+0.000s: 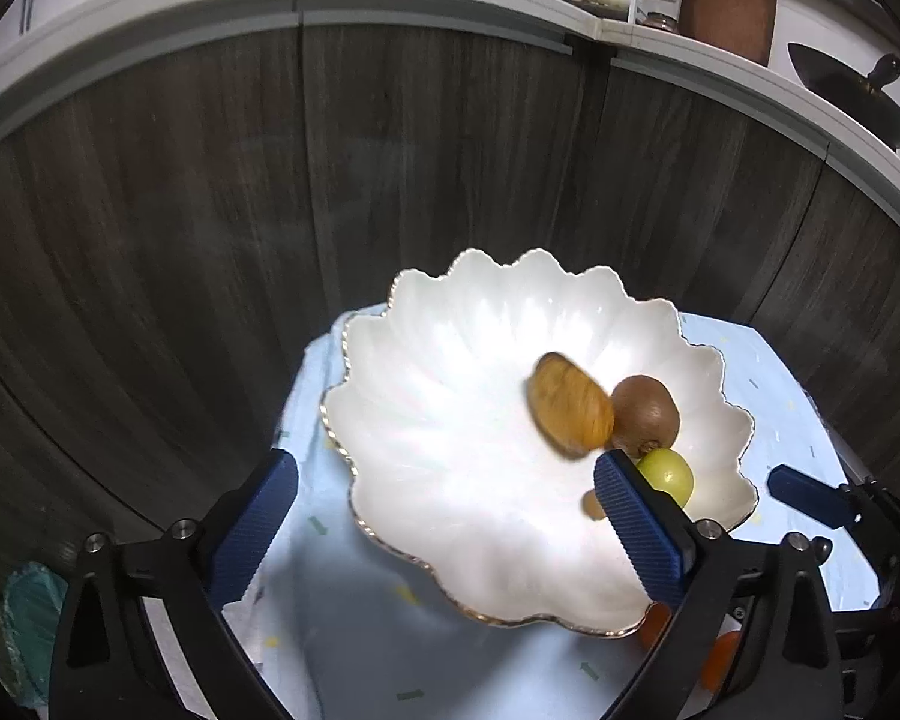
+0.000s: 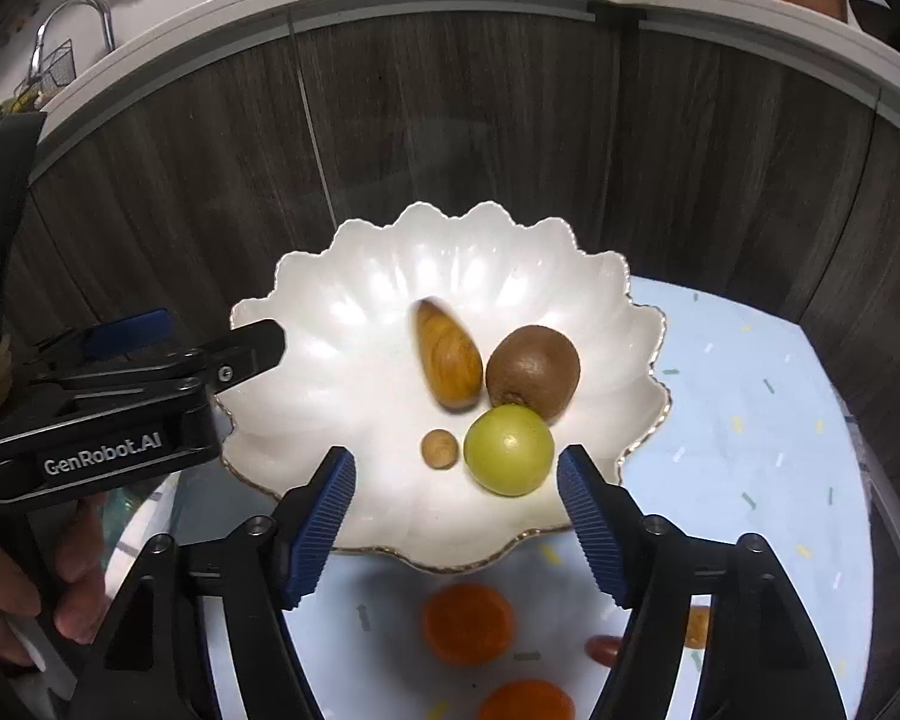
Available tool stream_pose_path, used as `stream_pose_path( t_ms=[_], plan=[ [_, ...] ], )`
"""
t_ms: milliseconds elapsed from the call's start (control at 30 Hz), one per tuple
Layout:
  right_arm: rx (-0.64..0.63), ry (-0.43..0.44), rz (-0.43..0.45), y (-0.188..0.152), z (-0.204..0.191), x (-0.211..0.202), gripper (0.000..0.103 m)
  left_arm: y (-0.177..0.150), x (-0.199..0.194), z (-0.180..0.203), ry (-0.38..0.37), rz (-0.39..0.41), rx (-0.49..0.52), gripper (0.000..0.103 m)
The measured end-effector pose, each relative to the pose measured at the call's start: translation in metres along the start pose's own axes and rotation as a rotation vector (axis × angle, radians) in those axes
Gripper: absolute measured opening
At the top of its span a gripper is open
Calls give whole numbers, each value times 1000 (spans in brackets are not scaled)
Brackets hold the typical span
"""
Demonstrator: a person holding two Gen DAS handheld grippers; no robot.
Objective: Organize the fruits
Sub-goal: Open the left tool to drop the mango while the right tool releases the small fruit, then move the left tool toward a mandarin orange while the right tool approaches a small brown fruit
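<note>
While nothing is held between its ribbed blue pads, the right gripper [image 2: 456,519] stands parted over the near rim of the scalloped white gold-edged bowl [image 2: 342,300]; the left gripper [image 1: 444,531] is spread wide and empty too. Just ahead of the right gripper's pads lies one round green fruit [image 2: 509,450] — judged firm, smooth and apt to roll, best taken across its widest part. Touching it beyond is one fuzzy brown kiwi [image 2: 533,372], judged softer and easily bruised. One elongated tan fruit [image 2: 449,360], blurred, and one small round brown fruit [image 2: 439,449] lie alongside. Below the pads, on the pale blue cloth [image 2: 750,420], two orange fruits [image 2: 468,624] are counted — judged light and yielding — and small pieces at the right cannot be identified.
</note>
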State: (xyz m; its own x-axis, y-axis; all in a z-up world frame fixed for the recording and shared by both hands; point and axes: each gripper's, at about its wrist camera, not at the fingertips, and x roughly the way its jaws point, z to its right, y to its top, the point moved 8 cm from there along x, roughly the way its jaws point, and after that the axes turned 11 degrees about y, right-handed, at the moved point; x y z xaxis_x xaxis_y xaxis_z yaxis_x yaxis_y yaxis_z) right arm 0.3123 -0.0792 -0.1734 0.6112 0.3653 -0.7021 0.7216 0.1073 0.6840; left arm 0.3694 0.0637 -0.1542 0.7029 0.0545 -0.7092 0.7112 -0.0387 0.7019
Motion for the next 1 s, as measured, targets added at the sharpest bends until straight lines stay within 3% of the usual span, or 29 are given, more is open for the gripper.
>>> stream_pose_path(
  t_ms=[367, 1000],
  plan=[
    [19, -38, 53, 2, 10, -36, 77, 0, -36, 8, 11, 48, 23, 102],
    [69, -91, 127, -16, 49, -100, 77, -18, -87, 59, -22, 73, 63, 102]
  ],
)
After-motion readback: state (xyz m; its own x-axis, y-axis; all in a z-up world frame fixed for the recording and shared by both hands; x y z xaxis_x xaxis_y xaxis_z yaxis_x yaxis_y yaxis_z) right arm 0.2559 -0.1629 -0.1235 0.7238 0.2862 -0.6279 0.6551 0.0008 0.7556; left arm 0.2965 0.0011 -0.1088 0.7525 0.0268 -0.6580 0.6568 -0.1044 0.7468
